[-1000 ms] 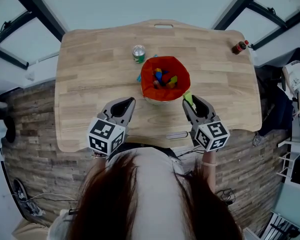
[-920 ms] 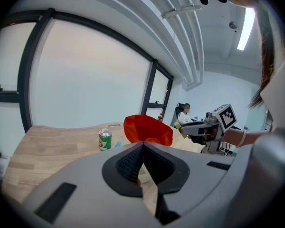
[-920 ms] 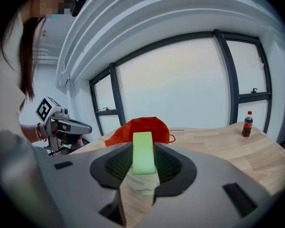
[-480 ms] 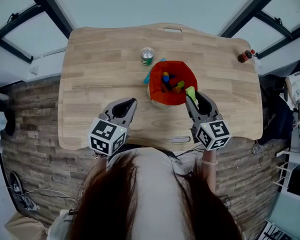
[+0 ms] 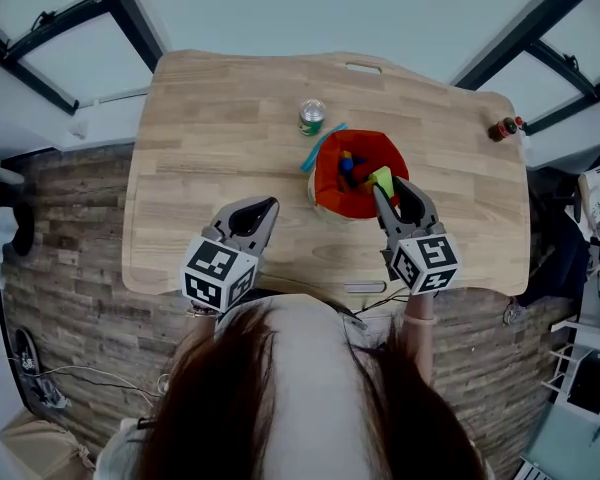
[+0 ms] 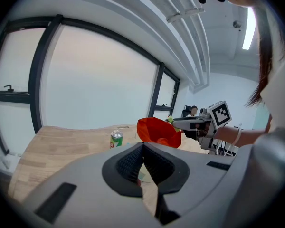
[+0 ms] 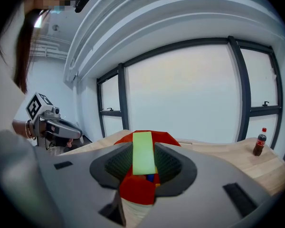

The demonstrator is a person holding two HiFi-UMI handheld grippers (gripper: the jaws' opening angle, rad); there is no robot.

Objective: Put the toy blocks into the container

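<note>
One green block (image 5: pixel 383 179) is pinched in the jaws of the right gripper (image 5: pixel 392 190) at the rim of the red container (image 5: pixel 330 175), so centre it over the opening before letting go, while the left gripper (image 5: pixel 265 208) has its jaws closed on nothing.

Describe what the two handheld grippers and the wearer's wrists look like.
The left gripper and right gripper are grey shells with dark ribbed pads. Each carries a white cube printed with black square markers. A pale band circles the right wrist.
</note>
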